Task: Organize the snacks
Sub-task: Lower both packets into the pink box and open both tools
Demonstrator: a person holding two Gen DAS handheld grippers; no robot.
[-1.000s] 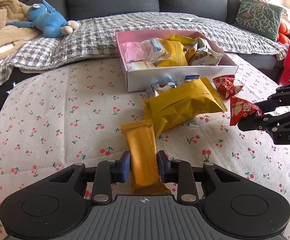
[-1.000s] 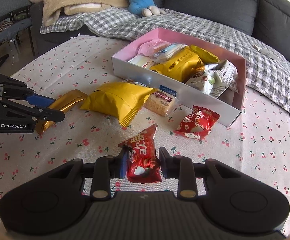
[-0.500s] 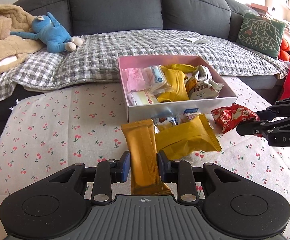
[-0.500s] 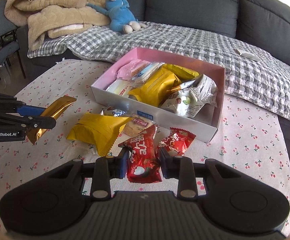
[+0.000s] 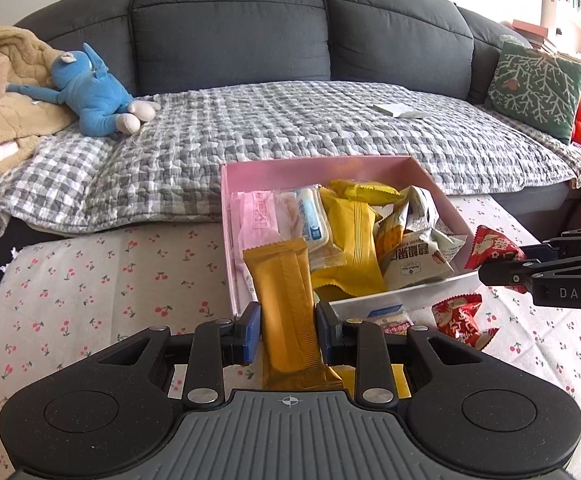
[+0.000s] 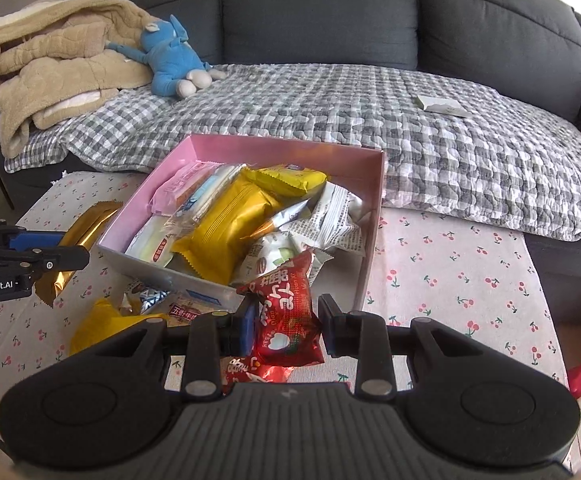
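Observation:
My left gripper (image 5: pixel 286 330) is shut on a long golden snack bar (image 5: pixel 284 300), held up in front of the near left corner of the pink box (image 5: pixel 310 166). My right gripper (image 6: pixel 286 324) is shut on a red snack packet (image 6: pixel 286 312), raised at the box's (image 6: pixel 274 146) near right side. The box holds several snacks, among them a yellow pack (image 5: pixel 350 236) and a pink pack (image 5: pixel 256 220). In the left wrist view the right gripper (image 5: pixel 486 268) shows at the right with the red packet (image 5: pixel 490 246). In the right wrist view the left gripper (image 6: pixel 82 254) shows at the left with the golden bar (image 6: pixel 86 232).
On the cherry-print tablecloth (image 5: pixel 90 288) in front of the box lie another red packet (image 5: pixel 460 320), a yellow pack (image 6: pixel 106 320) and a small wrapped biscuit (image 6: pixel 184 310). Behind stands a grey sofa (image 5: pixel 230 20) with a checked quilt, a blue plush toy (image 5: pixel 98 100), a beige blanket and a green cushion (image 5: pixel 534 88).
Both grippers have risen and moved toward the box with their snacks. The box now fills the middle of both views, and the loose yellow pack has slid beneath the grippers.

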